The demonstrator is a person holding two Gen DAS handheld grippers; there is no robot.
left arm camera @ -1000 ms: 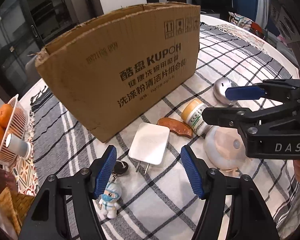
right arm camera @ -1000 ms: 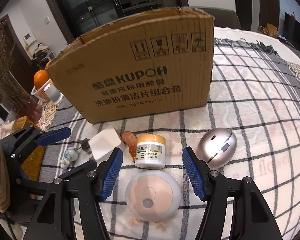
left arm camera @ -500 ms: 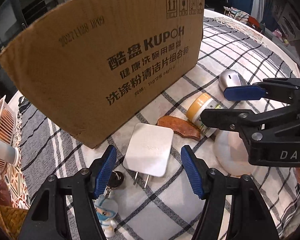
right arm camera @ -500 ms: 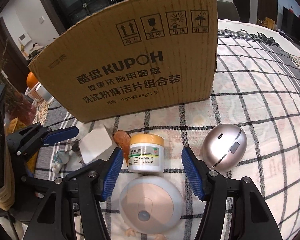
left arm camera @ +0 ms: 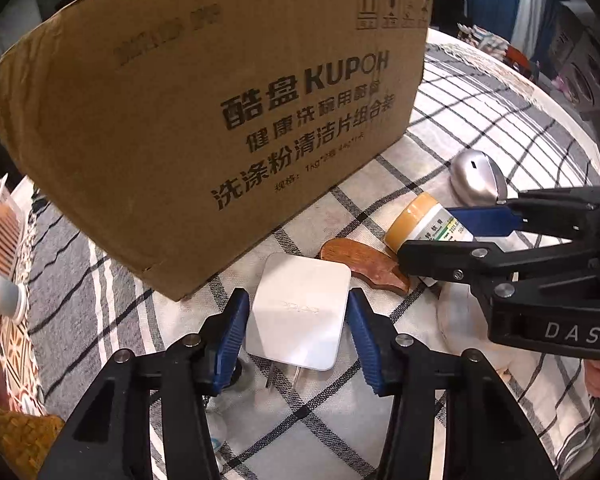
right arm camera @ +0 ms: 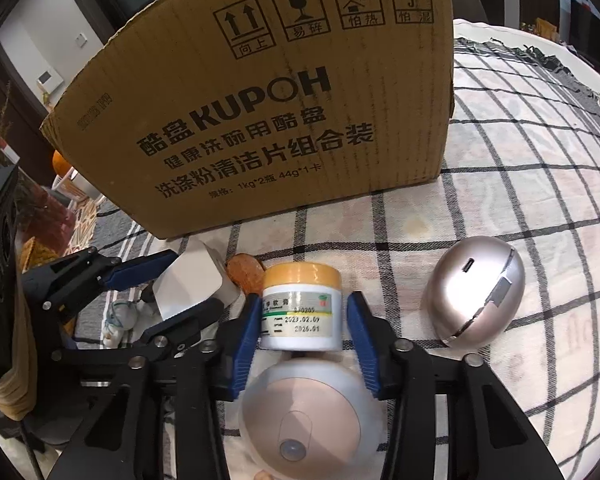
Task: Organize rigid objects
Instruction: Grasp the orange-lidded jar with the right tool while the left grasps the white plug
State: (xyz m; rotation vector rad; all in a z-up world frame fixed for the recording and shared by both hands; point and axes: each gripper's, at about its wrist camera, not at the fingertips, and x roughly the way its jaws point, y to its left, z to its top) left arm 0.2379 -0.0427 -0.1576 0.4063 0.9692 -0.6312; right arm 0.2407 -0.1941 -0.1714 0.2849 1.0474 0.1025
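A white plug charger lies flat on the checked cloth in front of the cardboard box. My left gripper straddles it. Its jaws are closing and both blue pads meet the charger's sides. A white ointment jar with a yellow lid stands upright between the fingers of my right gripper. Those jaws are closing too: the left pad touches the jar, and a thin gap shows at the right pad. In the left wrist view the right gripper reaches in from the right around the jar.
A brown wooden piece lies between charger and jar. A silver egg-shaped mouse sits right of the jar. A round pink-and-white dome is just below the jar. A small figure keychain lies by the charger. A white basket stands far left.
Both grippers have sunk toward the table and narrowed their jaws, the left around the charger, the right around the jar. The objects themselves have not shifted.
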